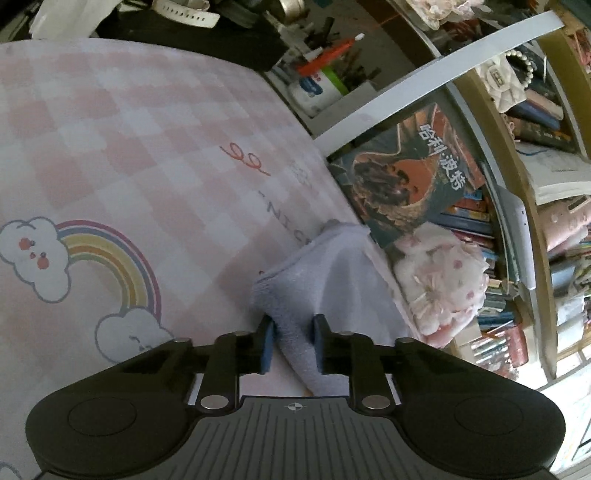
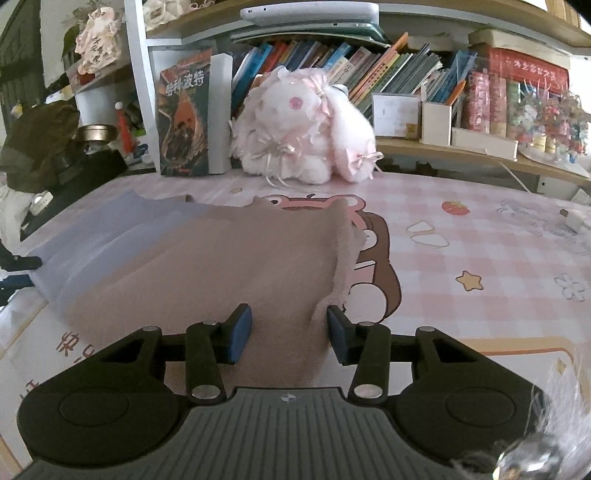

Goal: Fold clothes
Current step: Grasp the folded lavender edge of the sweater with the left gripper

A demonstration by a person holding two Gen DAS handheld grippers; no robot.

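A soft cloth, lavender at one end and beige-pink at the other, lies on the pink checked table cover [image 2: 461, 240]. In the left wrist view my left gripper [image 1: 293, 328] has its blue pads against a raised lavender fold of the cloth [image 1: 332, 273], shut on it. In the right wrist view my right gripper [image 2: 290, 328] stands with its jaws apart around the beige end of the cloth [image 2: 221, 258], which runs between the pads; the right pad seems close to the cloth's edge, and the left pad stands clear of it.
A pink-white plush rabbit [image 2: 306, 129] sits at the table's back edge before a bookshelf [image 2: 406, 74]. A dark-covered book [image 2: 184, 114] stands left of it. A cluttered dark desk [image 1: 207, 33] lies beyond the table's far end.
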